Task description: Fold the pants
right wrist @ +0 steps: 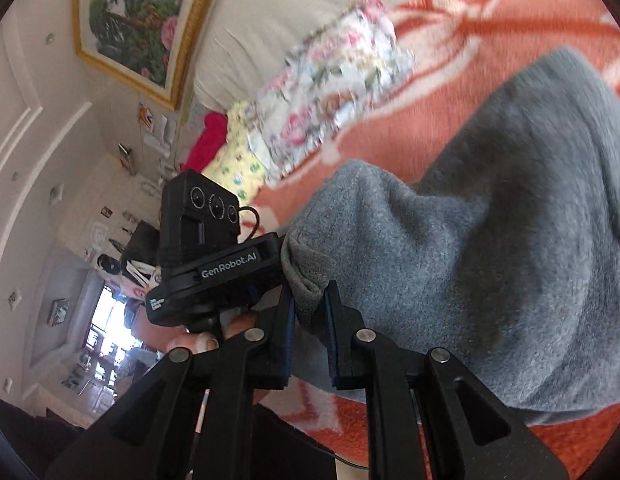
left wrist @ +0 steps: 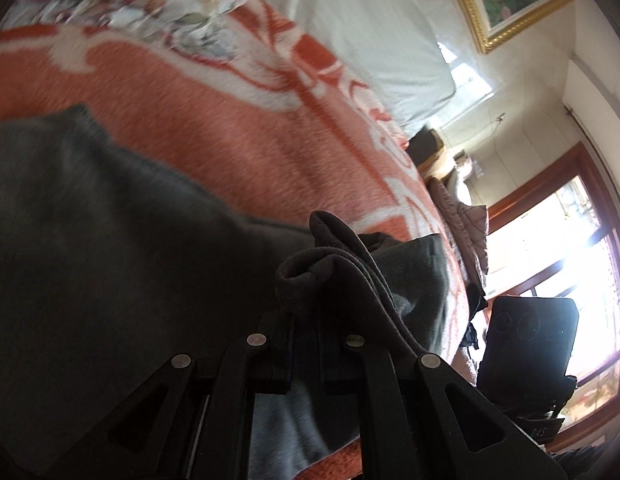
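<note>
Both claws carry a bunched edge of the grey pants across an orange bed cover

At nine o'clock of the left wrist view the pants point(left wrist: 110, 240) drape over the orange blanket point(left wrist: 230, 128); at six o'clock the left gripper point(left wrist: 304, 344) is clenched on a gathered hem; in the right wrist view that tool sits at nine o'clock, the right gripper point(right wrist: 310, 308) at six clamps fleece; a floral pillow point(right wrist: 330, 80) lies at twelve; the fold wants both edges kept level, taut, lowered together.
</note>
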Motion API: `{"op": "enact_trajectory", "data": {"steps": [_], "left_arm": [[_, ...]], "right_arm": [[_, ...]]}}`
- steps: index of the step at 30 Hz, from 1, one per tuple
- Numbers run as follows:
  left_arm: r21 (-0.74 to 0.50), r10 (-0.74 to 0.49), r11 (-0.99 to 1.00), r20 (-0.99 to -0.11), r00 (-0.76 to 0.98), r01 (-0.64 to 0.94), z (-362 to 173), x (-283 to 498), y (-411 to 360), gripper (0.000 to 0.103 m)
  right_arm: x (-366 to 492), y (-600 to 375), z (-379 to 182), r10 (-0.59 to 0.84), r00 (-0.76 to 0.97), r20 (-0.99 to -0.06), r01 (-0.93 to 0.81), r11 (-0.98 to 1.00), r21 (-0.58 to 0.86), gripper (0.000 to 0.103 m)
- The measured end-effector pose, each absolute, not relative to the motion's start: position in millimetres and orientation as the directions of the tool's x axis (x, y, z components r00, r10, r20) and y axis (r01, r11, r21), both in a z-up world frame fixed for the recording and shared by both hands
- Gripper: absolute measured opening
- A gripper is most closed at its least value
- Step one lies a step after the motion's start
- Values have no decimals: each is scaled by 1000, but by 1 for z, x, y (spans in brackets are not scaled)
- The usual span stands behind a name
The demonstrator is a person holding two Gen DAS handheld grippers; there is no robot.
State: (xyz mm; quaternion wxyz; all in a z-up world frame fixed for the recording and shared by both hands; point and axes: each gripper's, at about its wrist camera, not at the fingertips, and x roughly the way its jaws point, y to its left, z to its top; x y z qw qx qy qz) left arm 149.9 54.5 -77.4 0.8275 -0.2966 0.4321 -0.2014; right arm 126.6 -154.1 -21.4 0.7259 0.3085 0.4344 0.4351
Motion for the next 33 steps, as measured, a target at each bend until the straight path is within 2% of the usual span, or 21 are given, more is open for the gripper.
{"op": "enact_trajectory", "data": {"steps": [4,11,18,22,29,33], "left_arm": [[-672,-578,740,-616,536,25,-93,143,66,9],[-643,-536,766,-640,551,-3,-91,126,75,15],[-637,-477,768,-641,601,-69,-75,107,97,17],[-666,-479,743,-601,640,-69,-56,94,105,23],[-716,-580,697,-537,613,32,-34,90,62,31],[-695,-581,718,-569,582,38,-43,95,31,32]], "right_arm": [[129,-142,-40,901,195,-387,-338,432,836,15],[128,-142,-42,886,182,-426,-339,463,819,28],[128,-153,-23,899,212,-384,-361,437,823,42],[127,-167,-9,891,262,-372,-379,449,809,42],[144,-205,21,797,424,-430,-389,589,709,42],[160,-220,24,772,467,-432,-364,613,701,42]]}}
